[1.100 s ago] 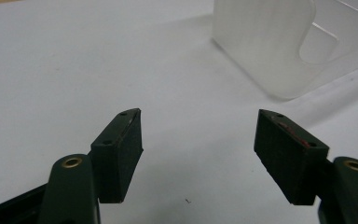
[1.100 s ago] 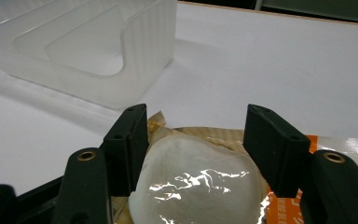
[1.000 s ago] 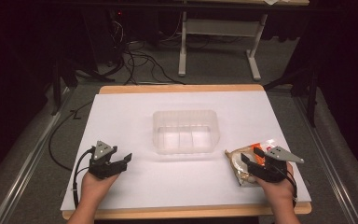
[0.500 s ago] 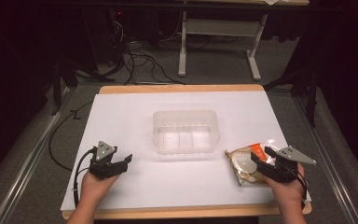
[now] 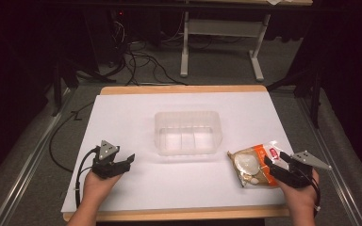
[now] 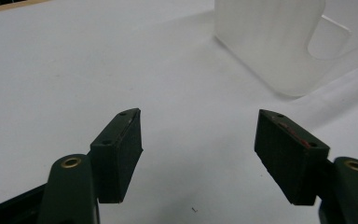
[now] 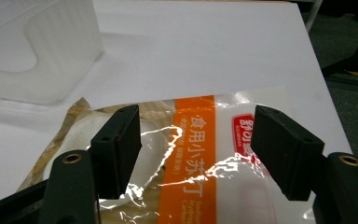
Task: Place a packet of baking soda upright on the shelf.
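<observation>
Snack packet (image 5: 253,165), one only, clear film with an orange band, lies near the table's (image 5: 136,113) front right corner. One clear plastic container (image 5: 187,132) stands at the table's middle, well apart from the front edge. Two grippers are in play. The right gripper (image 7: 195,140) hangs low over the packet, jaws wide apart, one to each side of the orange band. The left gripper (image 6: 198,140) sits near the front left corner, hand low at the edge, jaws wide over bare table.
</observation>
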{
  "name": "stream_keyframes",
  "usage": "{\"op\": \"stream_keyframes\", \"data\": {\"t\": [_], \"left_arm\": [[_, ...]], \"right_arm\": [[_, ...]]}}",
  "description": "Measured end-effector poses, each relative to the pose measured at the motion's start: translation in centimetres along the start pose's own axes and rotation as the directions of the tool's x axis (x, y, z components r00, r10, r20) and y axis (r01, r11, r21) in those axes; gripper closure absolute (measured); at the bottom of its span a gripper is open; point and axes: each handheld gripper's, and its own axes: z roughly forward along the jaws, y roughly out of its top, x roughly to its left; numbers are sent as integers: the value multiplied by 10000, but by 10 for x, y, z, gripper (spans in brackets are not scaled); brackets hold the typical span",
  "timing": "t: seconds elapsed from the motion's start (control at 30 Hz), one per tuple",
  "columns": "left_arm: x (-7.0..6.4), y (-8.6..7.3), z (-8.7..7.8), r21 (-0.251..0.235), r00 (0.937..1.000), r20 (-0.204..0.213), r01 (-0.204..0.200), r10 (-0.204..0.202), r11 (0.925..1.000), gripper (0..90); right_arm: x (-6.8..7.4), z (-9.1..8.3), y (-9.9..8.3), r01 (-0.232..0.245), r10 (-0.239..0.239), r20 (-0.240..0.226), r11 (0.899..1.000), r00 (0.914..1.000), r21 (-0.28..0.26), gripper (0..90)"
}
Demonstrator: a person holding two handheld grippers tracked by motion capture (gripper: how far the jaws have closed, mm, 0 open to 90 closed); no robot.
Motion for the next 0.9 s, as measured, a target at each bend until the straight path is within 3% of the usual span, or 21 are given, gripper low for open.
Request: {"op": "stream_keyframes", "data": {"t": [0.27, 0.63, 0.77, 0.9], "left_arm": [[-4, 6, 7, -75, 9999, 71, -88, 89, 9999, 324], [-8, 11, 14, -51, 9995, 268, -133, 135, 9999, 322], [-9, 11, 15, 39, 9994, 331, -136, 134, 9999, 318], [-9, 11, 15, 23, 9993, 339, -179, 178, 9998, 317]], "right_arm": [[-13, -10, -9, -456, 446, 530, 9988, 9976, 179, 319], [-32, -17, -24, -1037, 949, 1271, 9925, 9873, 645, 293], [-39, -13, -30, -1478, 1364, 1106, 9838, 9845, 1017, 283], [-42, -6, -34, -1591, 1457, 959, 9755, 9847, 1518, 277]]}}
